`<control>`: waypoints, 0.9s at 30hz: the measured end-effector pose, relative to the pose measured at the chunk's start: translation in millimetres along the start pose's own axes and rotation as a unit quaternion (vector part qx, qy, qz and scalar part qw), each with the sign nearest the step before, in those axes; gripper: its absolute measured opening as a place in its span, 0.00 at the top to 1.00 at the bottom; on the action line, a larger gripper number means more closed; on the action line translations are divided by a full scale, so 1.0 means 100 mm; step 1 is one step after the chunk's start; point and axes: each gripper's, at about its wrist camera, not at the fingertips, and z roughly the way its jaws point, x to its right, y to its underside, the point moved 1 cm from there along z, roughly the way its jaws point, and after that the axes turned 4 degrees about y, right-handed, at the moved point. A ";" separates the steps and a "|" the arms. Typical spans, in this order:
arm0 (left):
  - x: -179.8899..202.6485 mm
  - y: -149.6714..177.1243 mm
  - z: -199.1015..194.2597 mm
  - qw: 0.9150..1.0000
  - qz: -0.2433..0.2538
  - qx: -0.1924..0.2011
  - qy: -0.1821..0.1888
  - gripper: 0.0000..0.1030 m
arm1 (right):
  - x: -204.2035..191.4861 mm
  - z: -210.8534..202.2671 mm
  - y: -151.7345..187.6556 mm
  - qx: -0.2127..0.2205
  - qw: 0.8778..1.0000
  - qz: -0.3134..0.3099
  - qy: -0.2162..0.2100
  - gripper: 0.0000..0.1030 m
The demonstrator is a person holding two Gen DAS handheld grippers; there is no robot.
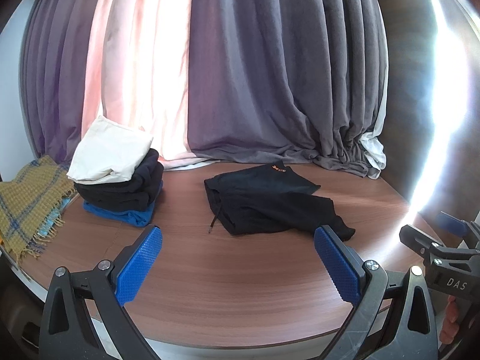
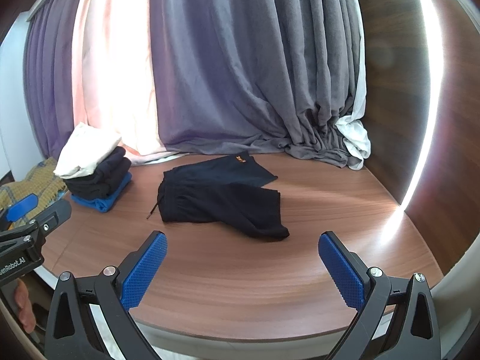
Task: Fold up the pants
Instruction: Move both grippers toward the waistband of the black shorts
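Black shorts-style pants (image 1: 270, 201) with a small orange logo and a loose drawstring lie on the wooden table (image 1: 240, 285), folded over once with the legs pointing right. They also show in the right wrist view (image 2: 222, 198). My left gripper (image 1: 238, 258) is open and empty, held above the table's near edge, short of the pants. My right gripper (image 2: 243, 264) is open and empty, also near the front edge. The right gripper shows at the right of the left wrist view (image 1: 444, 240), and the left gripper at the left of the right wrist view (image 2: 36, 219).
A stack of folded clothes (image 1: 117, 177), white on black on blue, stands at the table's left (image 2: 93, 174). A yellow plaid blanket (image 1: 27, 207) lies further left. Grey and pink curtains (image 1: 240, 75) hang behind the table. A wooden wall panel (image 2: 420, 120) stands at the right.
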 end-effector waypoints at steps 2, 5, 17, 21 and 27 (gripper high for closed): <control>-0.03 -0.02 0.07 1.000 0.007 -0.004 -0.004 0.00 | -0.03 0.05 -0.01 -0.005 1.000 0.001 0.003 0.01; -0.10 -0.04 0.16 1.000 0.019 -0.005 0.000 0.00 | -0.08 0.14 -0.04 -0.013 1.000 0.002 0.003 0.01; -0.40 -0.16 0.97 0.994 0.062 -0.033 0.087 0.13 | -0.39 0.73 -0.06 -0.044 0.997 0.027 0.054 0.01; -0.44 -0.13 1.27 0.989 0.073 -0.060 0.112 0.21 | -0.42 0.91 -0.02 -0.053 0.995 0.040 0.081 0.01; -0.37 -0.03 1.66 0.984 0.090 -0.091 0.126 0.32 | -0.33 1.21 0.01 -0.082 0.991 0.047 0.094 0.01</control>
